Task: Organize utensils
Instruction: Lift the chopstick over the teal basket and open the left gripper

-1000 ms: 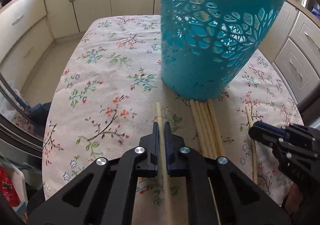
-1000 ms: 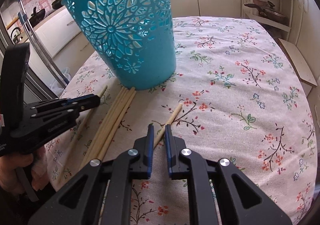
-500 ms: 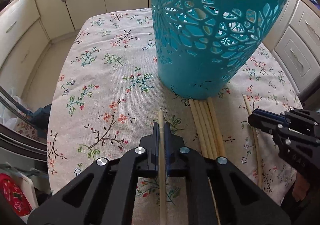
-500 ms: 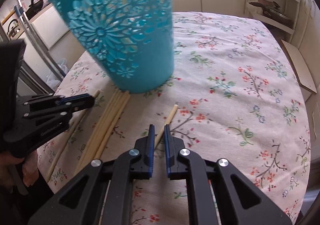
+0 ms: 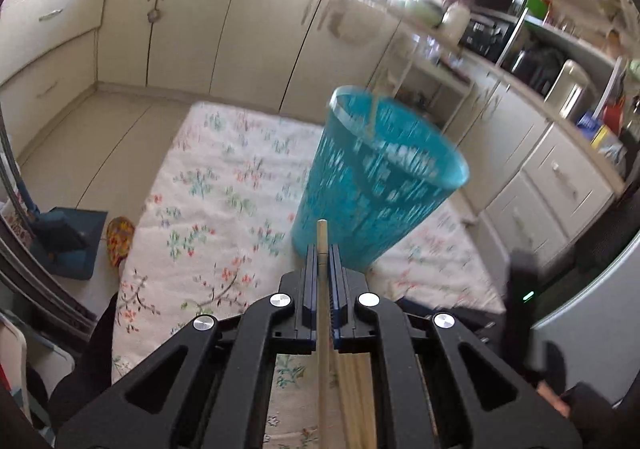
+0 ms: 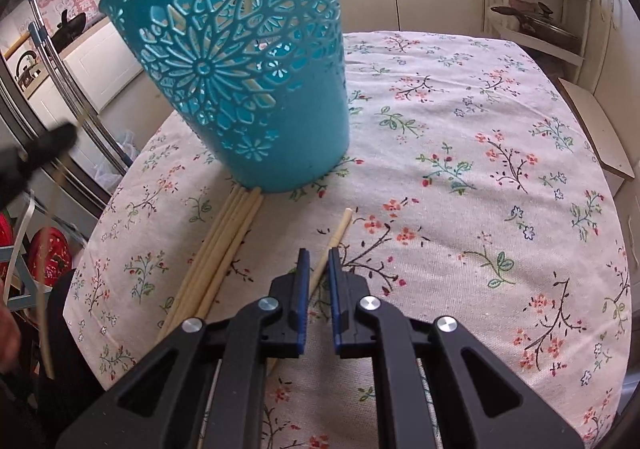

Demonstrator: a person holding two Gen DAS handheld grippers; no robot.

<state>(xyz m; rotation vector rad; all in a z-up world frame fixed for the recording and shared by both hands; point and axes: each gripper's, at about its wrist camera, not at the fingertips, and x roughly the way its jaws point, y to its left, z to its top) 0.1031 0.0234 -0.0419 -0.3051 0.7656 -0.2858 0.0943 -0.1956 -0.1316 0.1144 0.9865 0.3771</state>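
Left gripper (image 5: 322,263) has lifted clear of the worktop (image 5: 208,185), pinching one chopstick (image 5: 322,245); basket (image 5: 376,185) at 1 o'clock, so drop-in is likely next. Right gripper (image 6: 318,269) slightly spread, straddling another chopstick (image 6: 334,243).

Teal basket (image 6: 248,89), floral tablecloth (image 6: 480,153)

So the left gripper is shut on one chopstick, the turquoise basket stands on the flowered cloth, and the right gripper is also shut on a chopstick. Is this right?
Not quite. The right gripper is open: the right wrist view shows a gap between its jaws, with a single chopstick lying on the cloth there. The left gripper is shut on its chopstick, and the basket stands on the cloth.
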